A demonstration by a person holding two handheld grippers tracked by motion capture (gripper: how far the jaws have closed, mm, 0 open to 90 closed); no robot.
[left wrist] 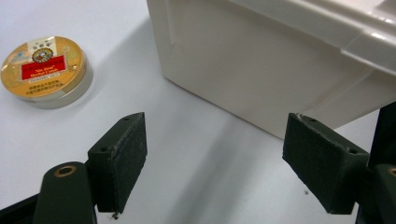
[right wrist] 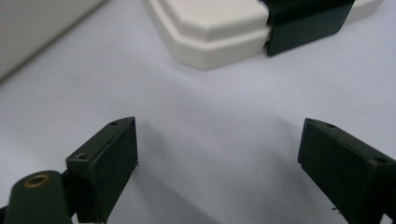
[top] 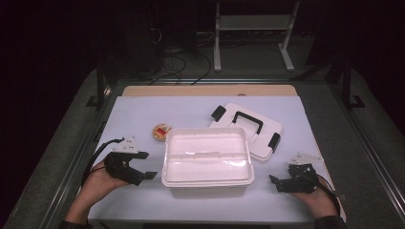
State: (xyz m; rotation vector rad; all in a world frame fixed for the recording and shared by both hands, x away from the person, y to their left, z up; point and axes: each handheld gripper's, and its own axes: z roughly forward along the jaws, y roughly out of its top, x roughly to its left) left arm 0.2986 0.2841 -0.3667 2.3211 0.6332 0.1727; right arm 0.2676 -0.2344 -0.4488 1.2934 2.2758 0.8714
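Box [top: 207, 157] stands open in the middle of the table, and I take it as my landmark. My left gripper [top: 143, 165] waits just left of the box, jaws wide and holding nothing; my right gripper [top: 273, 182] waits to its right, also wide and empty. Behind the box on the left lies the small round tin [left wrist: 44, 70], and behind it on the right lies the lid [top: 248, 125] with black latches. I think the tin goes in first, so I should approach it low and close on its rim evenly.
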